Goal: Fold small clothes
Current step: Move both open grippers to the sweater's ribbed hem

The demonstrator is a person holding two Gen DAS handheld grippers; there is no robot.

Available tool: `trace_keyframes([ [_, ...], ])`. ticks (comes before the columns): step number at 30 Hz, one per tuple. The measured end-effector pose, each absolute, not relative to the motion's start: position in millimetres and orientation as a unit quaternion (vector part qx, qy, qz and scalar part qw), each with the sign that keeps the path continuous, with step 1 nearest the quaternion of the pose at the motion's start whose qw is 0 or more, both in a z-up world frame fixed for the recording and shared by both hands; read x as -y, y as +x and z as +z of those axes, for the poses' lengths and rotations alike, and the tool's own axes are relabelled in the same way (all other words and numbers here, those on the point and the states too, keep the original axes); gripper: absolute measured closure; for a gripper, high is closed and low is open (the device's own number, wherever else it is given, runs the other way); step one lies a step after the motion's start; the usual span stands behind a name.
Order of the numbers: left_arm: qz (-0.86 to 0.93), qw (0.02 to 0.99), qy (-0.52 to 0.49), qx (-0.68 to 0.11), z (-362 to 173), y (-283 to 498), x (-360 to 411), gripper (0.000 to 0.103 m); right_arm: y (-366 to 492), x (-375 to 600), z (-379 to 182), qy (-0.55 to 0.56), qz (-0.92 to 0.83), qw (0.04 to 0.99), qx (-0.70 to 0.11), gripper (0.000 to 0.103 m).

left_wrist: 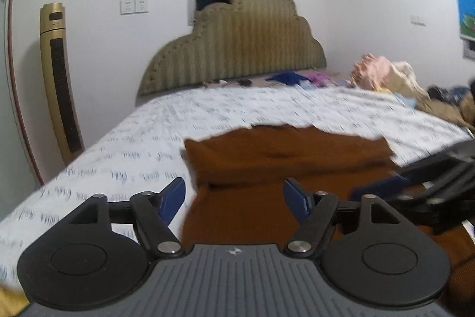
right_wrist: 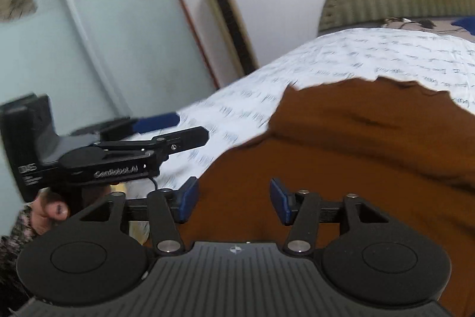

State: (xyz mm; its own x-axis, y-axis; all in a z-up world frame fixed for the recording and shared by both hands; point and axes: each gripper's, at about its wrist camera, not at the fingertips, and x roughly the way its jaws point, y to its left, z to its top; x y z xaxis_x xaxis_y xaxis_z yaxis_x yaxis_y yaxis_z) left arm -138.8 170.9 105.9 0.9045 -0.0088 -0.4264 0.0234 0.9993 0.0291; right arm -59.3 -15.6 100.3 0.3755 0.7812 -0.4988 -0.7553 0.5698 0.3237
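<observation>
Brown garment [left_wrist: 285,156], one piece of rust-coloured cloth, lies on the bed just ahead of both grippers; its far part is doubled over into a thick band with a ragged-looking far edge, and a fold line runs across it; motion blur softens the weave. Left gripper [left_wrist: 234,196] hangs over the near left part of the cloth with its two blue-padded fingers spread apart and nothing pinched between them; right gripper [right_wrist: 234,199] likewise stands spread over the cloth, pads not pressing on it. In the right wrist view the left gripper shows from the side, its black body printed "GenRobot.AI", a person's hand [right_wrist: 49,211] gripping its handle below; further small print on its rear block is too blurred to read. White bedsheet [left_wrist: 207,115] with faint blue marks spreads beyond; farther off stands one olive ribbed headboard [left_wrist: 237,49], one gold tower fan [left_wrist: 58,73] and a heap of other clothes [left_wrist: 386,73] at the far right.
</observation>
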Motion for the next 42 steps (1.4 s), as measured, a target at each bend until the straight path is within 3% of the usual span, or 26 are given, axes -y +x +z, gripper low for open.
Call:
trace_keyframes([
  [6, -0.077, 0.976, 0.006, -0.205, 93.1, -203.5, -152.5, 0.027, -123.8, 46.6, 105.9, -0.02, 0.437, 0.85, -0.294, 0.047],
  [9, -0.078, 0.977, 0.008, -0.197, 91.3, -217.3, -149.1, 0.027, -156.9, 90.9, 114.4, -0.031, 0.4, 0.874, -0.275, 0.042],
  [12, -0.068, 0.977, 0.005, -0.201, 88.8, -221.7, -152.5, 0.027, -182.8, 148.3, 116.6, -0.039, 0.333, 0.903, -0.267, 0.031],
  [18, -0.015, 0.975, 0.011, -0.22, 79.1, -232.3, -166.4, 0.027, -201.5, 238.0, 90.5, 0.04, 0.215, 0.929, -0.3, 0.029],
  [29, 0.0, 0.966, 0.038, -0.256, 37.1, -249.9, -169.4, 0.027, -158.9, 200.7, 20.9, 0.106, 0.298, 0.88, -0.354, 0.032],
  [42, -0.016, 0.948, -0.058, -0.312, 8.3, -231.8, -185.2, 0.027, -164.0, 207.8, 7.1, 0.166, 0.325, 0.855, -0.369, 0.033],
])
